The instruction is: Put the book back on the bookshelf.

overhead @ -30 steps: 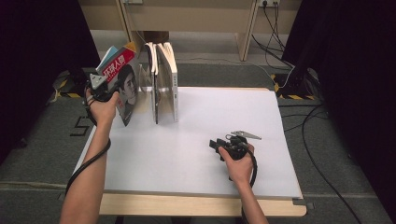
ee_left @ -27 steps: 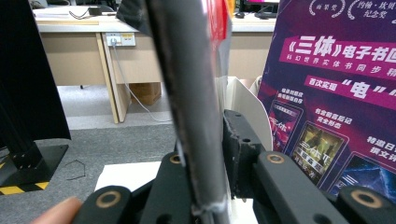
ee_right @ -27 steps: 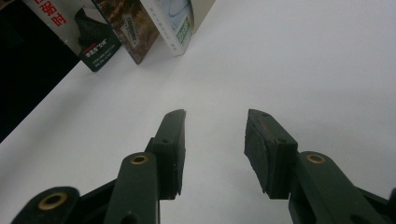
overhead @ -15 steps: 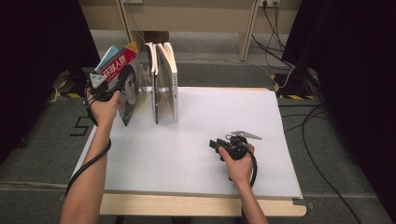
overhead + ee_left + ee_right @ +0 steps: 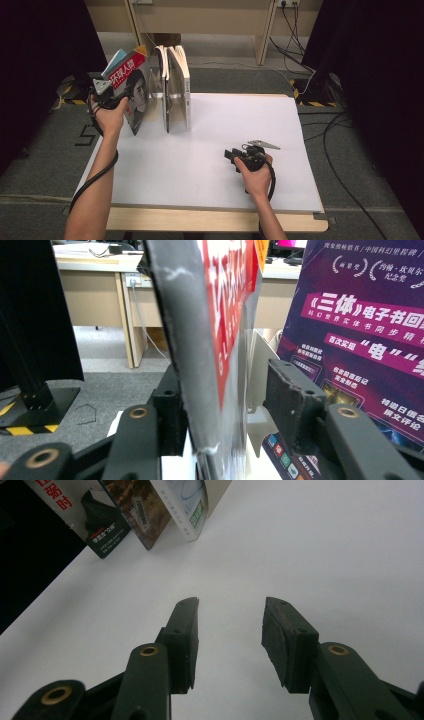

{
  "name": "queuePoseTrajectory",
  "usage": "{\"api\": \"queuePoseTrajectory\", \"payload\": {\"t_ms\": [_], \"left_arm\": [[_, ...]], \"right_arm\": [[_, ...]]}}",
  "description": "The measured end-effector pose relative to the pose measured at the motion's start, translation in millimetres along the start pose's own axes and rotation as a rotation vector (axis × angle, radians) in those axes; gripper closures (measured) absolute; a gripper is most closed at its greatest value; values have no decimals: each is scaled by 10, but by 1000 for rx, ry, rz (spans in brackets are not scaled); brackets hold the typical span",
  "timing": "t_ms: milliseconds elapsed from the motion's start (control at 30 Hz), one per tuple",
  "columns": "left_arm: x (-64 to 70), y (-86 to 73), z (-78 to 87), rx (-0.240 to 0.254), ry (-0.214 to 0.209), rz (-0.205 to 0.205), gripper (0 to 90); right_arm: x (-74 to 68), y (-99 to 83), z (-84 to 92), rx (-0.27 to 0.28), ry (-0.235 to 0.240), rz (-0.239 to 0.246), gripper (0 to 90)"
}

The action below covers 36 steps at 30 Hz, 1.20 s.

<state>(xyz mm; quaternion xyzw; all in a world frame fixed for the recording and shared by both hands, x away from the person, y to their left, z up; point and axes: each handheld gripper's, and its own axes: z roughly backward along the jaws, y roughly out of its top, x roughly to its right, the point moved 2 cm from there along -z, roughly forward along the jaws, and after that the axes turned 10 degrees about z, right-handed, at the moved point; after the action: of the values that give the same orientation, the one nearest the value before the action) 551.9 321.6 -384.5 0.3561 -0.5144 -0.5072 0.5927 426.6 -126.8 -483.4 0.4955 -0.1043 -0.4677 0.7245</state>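
Item: magazine [image 5: 131, 90], upper left of the high view, leaning beside the upright books [image 5: 174, 90]. We are releasing it: left gripper [image 5: 104, 92] jaws have just been opening, the cover between them unpressed. Right gripper [image 5: 235, 156] is idling open, lower centre. We advise backing out straight to avoid toppling it.

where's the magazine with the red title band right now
In the high view the red-banded magazine stands tilted at the white table's far left corner, between the left gripper's opened jaws, beside upright books.

Magazine [image 5: 131, 90] leaning left of upright books [image 5: 176, 90], on table [image 5: 210, 145]
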Motion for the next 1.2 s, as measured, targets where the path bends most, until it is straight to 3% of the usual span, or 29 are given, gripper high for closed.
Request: {"api": "queuePoseTrajectory", "payload": {"t_ms": [500, 933, 1200], "left_arm": [[22, -33, 158, -39, 35, 17, 437], [4, -103, 300, -66, 42, 36, 411], [-5, -169, 372, -95, 23, 53, 402]], "right_arm": [[-10, 1, -4, -1, 3, 6, 587], [-17, -3, -12, -1, 1, 13, 586], [-27, -3, -12, -1, 0, 14, 586]]}}
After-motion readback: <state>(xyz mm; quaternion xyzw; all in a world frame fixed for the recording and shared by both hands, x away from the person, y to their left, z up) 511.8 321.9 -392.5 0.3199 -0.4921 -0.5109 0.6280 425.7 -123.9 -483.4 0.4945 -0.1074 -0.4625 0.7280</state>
